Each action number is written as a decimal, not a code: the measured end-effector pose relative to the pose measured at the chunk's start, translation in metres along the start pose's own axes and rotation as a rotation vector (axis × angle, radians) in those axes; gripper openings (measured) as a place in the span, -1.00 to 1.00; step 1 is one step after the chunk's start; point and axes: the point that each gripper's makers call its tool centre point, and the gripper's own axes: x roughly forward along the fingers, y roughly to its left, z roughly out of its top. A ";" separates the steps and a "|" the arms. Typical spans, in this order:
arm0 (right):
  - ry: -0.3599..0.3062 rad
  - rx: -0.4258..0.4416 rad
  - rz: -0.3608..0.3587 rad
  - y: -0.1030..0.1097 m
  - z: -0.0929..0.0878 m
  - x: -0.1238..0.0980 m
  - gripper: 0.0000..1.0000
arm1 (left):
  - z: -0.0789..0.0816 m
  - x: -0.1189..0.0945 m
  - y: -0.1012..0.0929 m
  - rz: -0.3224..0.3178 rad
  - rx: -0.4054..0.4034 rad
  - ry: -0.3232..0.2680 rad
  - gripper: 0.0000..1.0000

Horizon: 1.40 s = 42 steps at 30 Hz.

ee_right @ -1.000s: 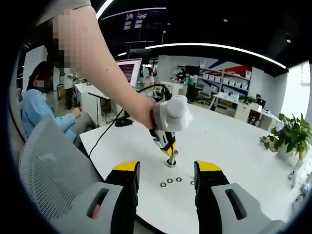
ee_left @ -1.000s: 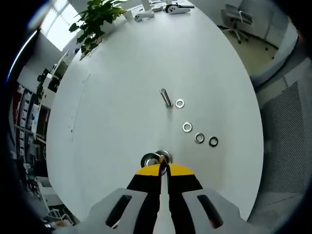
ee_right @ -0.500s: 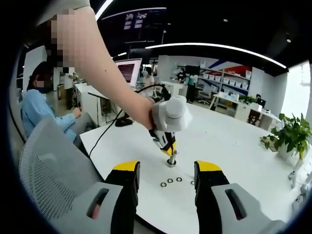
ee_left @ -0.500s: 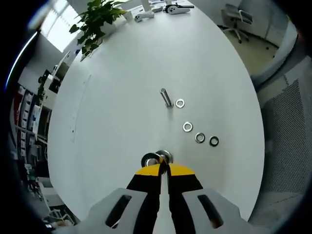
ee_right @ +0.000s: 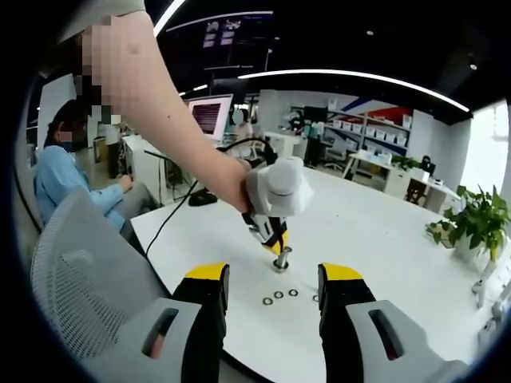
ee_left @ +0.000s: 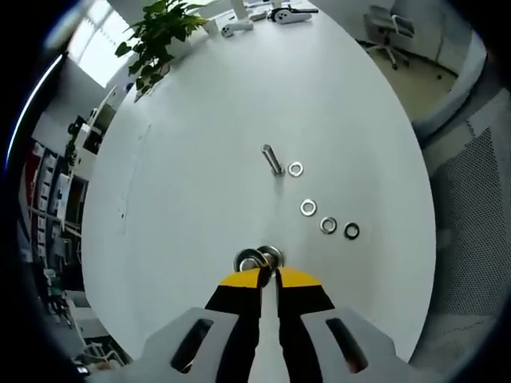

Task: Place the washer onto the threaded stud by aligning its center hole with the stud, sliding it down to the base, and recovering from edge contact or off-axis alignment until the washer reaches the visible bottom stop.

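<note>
1. Left gripper view: the left gripper point(ee_left: 268, 277) has its jaws pressed together, the tips at a washer point(ee_left: 249, 261) on the stud point(ee_left: 270, 255); whether they pinch the washer cannot be told. Farther out on the white table point(ee_left: 200, 144) a bolt point(ee_left: 271, 159) stands tilted, with four spare washers point(ee_left: 319, 213) in a row beside it.

2. Right gripper view: the right gripper point(ee_right: 274, 283) hangs spread and empty above the table's near edge. Beyond it, a person's hand point(ee_right: 231, 179) holds the left gripper tip-down on the stud, spare washers lying just in front.
</note>
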 end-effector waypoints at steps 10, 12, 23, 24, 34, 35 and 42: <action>0.001 0.001 -0.003 0.000 0.000 0.000 -0.06 | 0.003 -0.004 0.003 0.027 -0.053 -0.044 -0.93; 0.002 -0.001 -0.003 0.000 0.000 0.000 -0.06 | 0.001 -0.003 0.001 0.024 -0.046 -0.039 -0.93; 0.001 0.001 -0.004 0.000 0.000 0.000 -0.06 | -0.001 -0.005 0.001 0.025 -0.113 -0.055 -0.91; 0.002 0.003 -0.004 -0.001 0.000 0.000 -0.06 | -0.001 -0.006 0.001 0.021 -0.135 -0.063 -0.90; 0.002 -0.001 0.002 0.001 0.000 0.000 -0.06 | -0.003 -0.012 -0.005 0.014 -0.230 -0.108 -0.83; 0.002 -0.002 0.003 0.001 0.000 0.000 -0.06 | -0.003 -0.012 -0.007 0.014 -0.227 -0.106 -0.83; 0.003 -0.010 0.019 0.005 0.000 0.001 -0.06 | -0.003 -0.027 -0.009 0.035 -0.328 -0.177 -0.82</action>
